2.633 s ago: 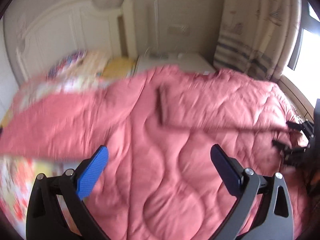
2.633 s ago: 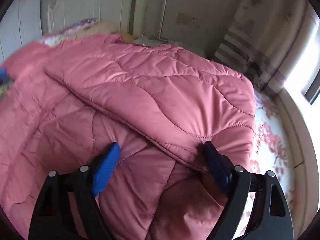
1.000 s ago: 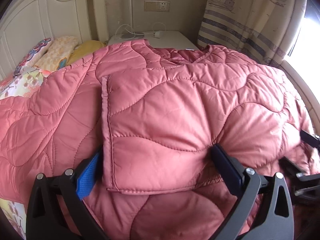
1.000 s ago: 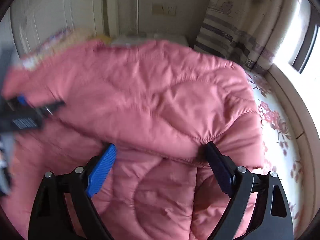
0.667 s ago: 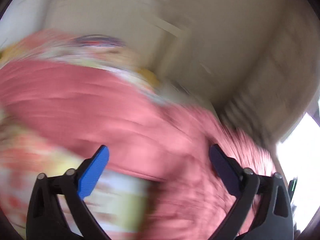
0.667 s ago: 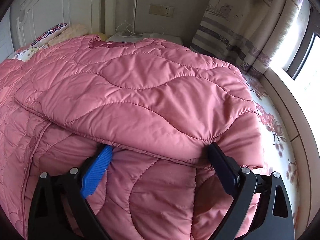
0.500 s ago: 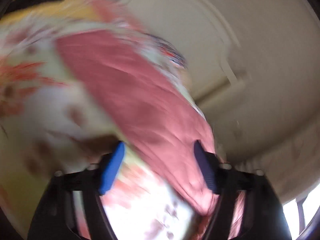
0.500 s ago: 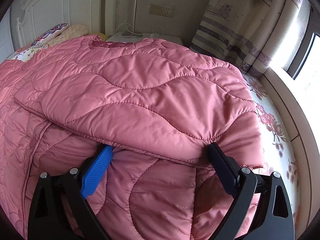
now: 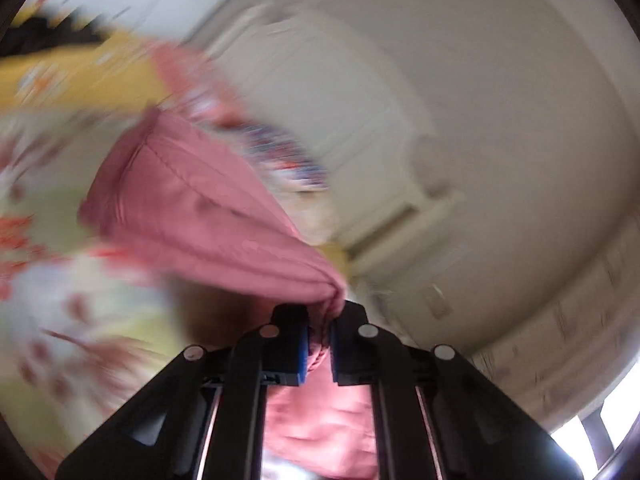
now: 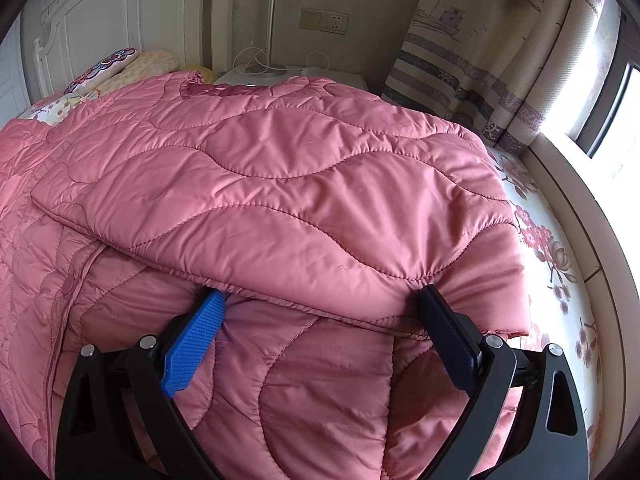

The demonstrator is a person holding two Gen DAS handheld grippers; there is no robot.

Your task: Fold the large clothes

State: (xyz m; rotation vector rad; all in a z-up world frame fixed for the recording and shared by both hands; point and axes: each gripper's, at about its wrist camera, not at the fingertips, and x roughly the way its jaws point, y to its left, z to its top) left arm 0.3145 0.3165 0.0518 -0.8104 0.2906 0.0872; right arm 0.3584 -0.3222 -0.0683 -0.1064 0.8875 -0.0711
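A large pink quilted coat (image 10: pixel 280 200) lies spread on the bed, with one sleeve or panel folded across its top. My right gripper (image 10: pixel 320 300) is open, its blue pads (image 10: pixel 192 344) at the near edge of the folded layer, holding nothing. In the blurred left wrist view, my left gripper (image 9: pixel 319 344) is shut on a bunched edge of the pink coat (image 9: pixel 192 216), which stretches up and left away from the jaws.
The bed has a floral sheet (image 10: pixel 560 264) and pillows (image 10: pixel 120 68) by a white headboard (image 10: pixel 112 12). A white nightstand (image 10: pixel 280 74) with cables stands behind. A striped curtain (image 10: pixel 472 60) and a window are at the right.
My left gripper swung away to the coat's left part and closed on a bunched edge of it. My right gripper stayed still and open at the folded layer.
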